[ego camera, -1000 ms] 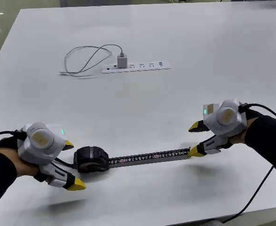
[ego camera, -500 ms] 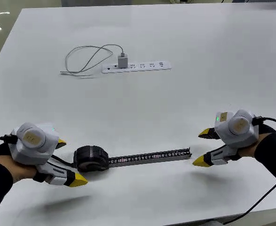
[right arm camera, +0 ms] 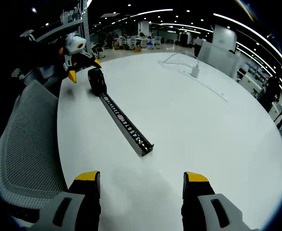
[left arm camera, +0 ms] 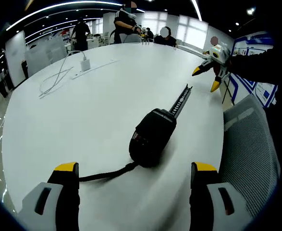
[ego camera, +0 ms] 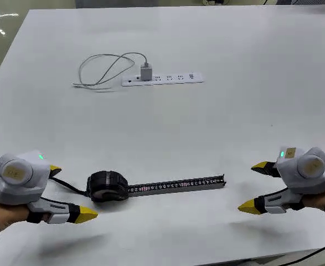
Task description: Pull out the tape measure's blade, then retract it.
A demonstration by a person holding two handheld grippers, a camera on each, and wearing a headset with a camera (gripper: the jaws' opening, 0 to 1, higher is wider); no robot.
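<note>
The tape (ego camera: 108, 186) lies on the white table (ego camera: 234, 100), near its front edge, between the two grippers. Its black case sits to the left, and the blade (ego camera: 176, 184) is drawn out flat to the right, its hooked end resting on the table. A dark strap (ego camera: 73, 187) runs from the case toward the left gripper (ego camera: 71, 190).

That gripper hovers just left of the case with its yellow-tipped fingers spread wide, holding nothing. In the left gripper view the case sits just ahead of the gap between the fingers, with the strap trailing back toward one of them.

The right gripper (ego camera: 253, 187) hangs to the right of the blade's end, apart from it. Its fingers are also wide and empty. In the right gripper view the blade's end lies ahead of the open fingers, without touching either.

Farther back on the table are a power strip (ego camera: 162, 78) with a charger (ego camera: 146, 72) plugged in and a looped cable (ego camera: 98, 69).
</note>
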